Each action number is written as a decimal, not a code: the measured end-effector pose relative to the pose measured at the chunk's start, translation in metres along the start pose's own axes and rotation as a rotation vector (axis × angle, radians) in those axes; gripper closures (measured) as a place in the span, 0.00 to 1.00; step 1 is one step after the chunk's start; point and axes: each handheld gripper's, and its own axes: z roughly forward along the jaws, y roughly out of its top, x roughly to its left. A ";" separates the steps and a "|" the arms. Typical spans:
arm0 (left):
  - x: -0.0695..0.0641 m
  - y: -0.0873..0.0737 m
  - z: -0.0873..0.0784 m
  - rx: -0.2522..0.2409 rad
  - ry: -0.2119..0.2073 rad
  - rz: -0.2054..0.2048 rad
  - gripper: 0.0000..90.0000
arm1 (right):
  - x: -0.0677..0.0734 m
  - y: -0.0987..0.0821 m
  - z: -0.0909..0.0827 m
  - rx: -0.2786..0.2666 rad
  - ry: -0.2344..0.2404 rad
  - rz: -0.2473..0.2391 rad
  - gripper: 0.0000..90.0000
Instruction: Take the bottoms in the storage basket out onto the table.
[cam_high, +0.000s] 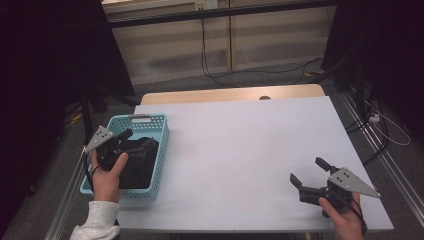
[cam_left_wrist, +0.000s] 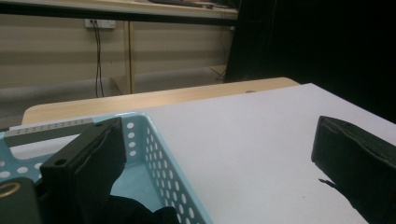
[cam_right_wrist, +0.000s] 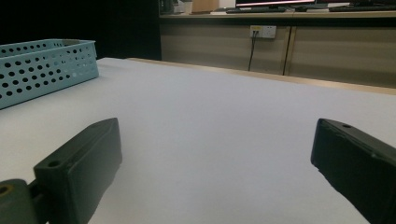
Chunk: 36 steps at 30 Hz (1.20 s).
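Observation:
A light blue perforated basket (cam_high: 158, 165) stands on the left side of the white table (cam_high: 240, 145). Something black and soft-looking (cam_high: 136, 169) lies inside it; I cannot tell what it is. My left gripper (cam_high: 136, 141) hovers over the basket, open, holding nothing. In the left gripper view its left jaw hangs above the basket (cam_left_wrist: 163, 163) and the black thing (cam_left_wrist: 135, 212), and its right jaw is out over the table, gripper (cam_left_wrist: 217, 130) wide. My right gripper (cam_high: 307, 169) rests low near the table's front right corner, open and empty; the right gripper view has the gripper (cam_right_wrist: 217, 128) over bare tabletop, the basket (cam_right_wrist: 46, 65) far left.
A wooden strip (cam_high: 230, 94) runs along the table's far edge. Behind it are a pale wall and dangling cables (cam_high: 205, 55). Dark curtains flank both sides. A metal rail (cam_high: 65, 200) runs along the table's left edge.

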 end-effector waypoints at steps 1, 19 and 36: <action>0.001 0.001 0.001 0.002 0.004 0.002 0.04 | 0.000 0.000 0.000 0.000 0.000 0.000 0.01; 0.025 -0.004 0.025 0.072 0.011 -0.020 0.04 | -0.002 -0.001 -0.008 0.009 -0.007 -0.008 0.02; 0.059 -0.027 0.031 0.213 0.115 -0.056 0.04 | 0.001 -0.002 -0.009 0.012 0.001 -0.015 0.02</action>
